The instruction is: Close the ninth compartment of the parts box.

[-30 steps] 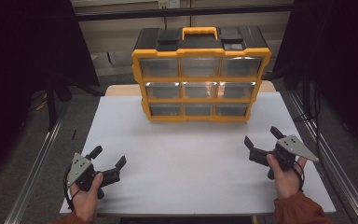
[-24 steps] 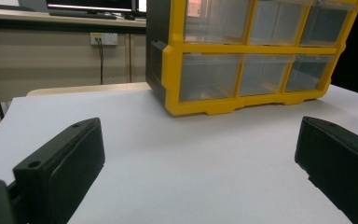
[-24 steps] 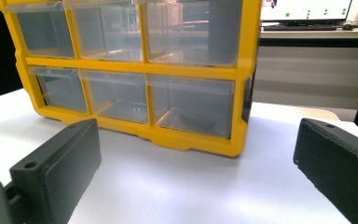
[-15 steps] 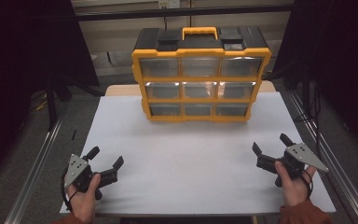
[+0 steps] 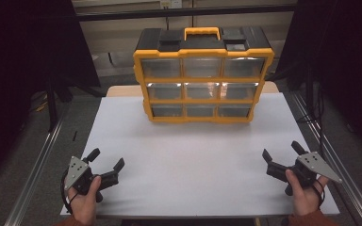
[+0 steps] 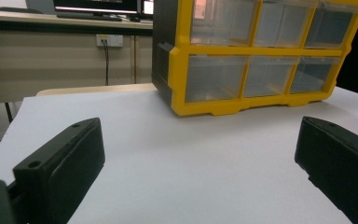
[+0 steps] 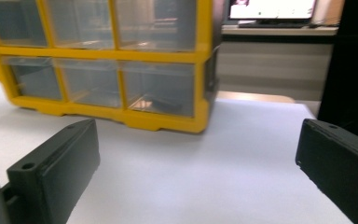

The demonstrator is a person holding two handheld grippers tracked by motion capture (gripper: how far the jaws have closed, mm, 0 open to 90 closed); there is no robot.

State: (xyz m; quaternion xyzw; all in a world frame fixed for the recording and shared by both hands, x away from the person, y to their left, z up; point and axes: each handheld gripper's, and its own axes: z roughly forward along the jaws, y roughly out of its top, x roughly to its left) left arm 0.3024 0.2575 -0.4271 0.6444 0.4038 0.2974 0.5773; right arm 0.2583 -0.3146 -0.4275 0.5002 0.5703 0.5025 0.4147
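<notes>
A yellow and black drawer organiser [image 5: 202, 75] with clear drawers in three rows stands upright at the far middle of the white table [image 5: 198, 155]. All its drawers look closed. Near the front left corner, a hand holds my left gripper [image 5: 106, 159] open, with nothing between its jaws. My right gripper [image 5: 283, 151] is held open near the front right edge, also with nothing in it. Both point toward the organiser [image 6: 256, 56], which stands well ahead of them. In the right gripper view the organiser [image 7: 107, 60] sits ahead and to the left.
Metal rails [image 5: 33, 174] run along both sides of the table. Dark curtains hang left and right. A desk with monitors [image 6: 98, 7] stands behind the table. The wide white surface between the grippers and the organiser is bare.
My right gripper has drawn back toward the front right edge and lower. The left gripper has shifted slightly toward the front. The organiser has not moved.
</notes>
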